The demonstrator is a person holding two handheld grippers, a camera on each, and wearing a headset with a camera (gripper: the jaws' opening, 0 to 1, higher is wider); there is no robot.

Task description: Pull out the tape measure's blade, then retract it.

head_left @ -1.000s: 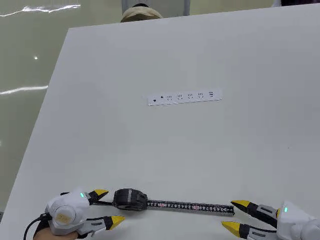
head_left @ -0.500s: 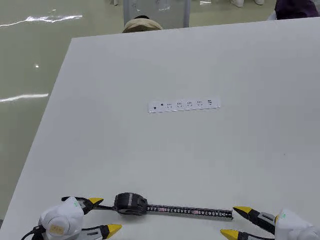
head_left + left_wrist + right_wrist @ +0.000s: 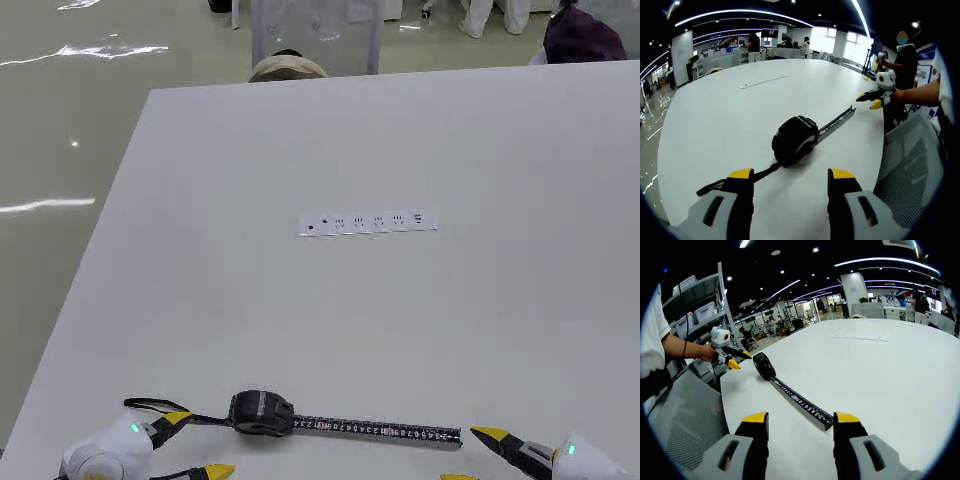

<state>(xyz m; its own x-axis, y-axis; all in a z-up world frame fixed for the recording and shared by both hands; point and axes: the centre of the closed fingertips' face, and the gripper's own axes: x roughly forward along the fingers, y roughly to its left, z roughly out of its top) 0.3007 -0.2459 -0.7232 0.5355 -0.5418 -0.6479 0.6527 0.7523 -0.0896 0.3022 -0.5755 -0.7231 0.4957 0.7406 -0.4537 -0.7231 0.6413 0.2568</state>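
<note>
Tape measure [image 3: 795, 140] rests just ahead of the left gripper [image 3: 790, 175], its blade [image 3: 800, 402] ending before the right gripper [image 3: 801, 418]; both gape wide, empty.

A white power strip [image 3: 367, 222] lies on the white table [image 3: 480, 150] — toward twelve o'clock. Glossy floor [image 3: 60, 120] shows at ten o'clock.

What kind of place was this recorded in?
Probably an open-plan office or lab: a broad white worktable with a white power strip, grey metal shelving holding plastic bins, long ceiling strip lights.
</note>
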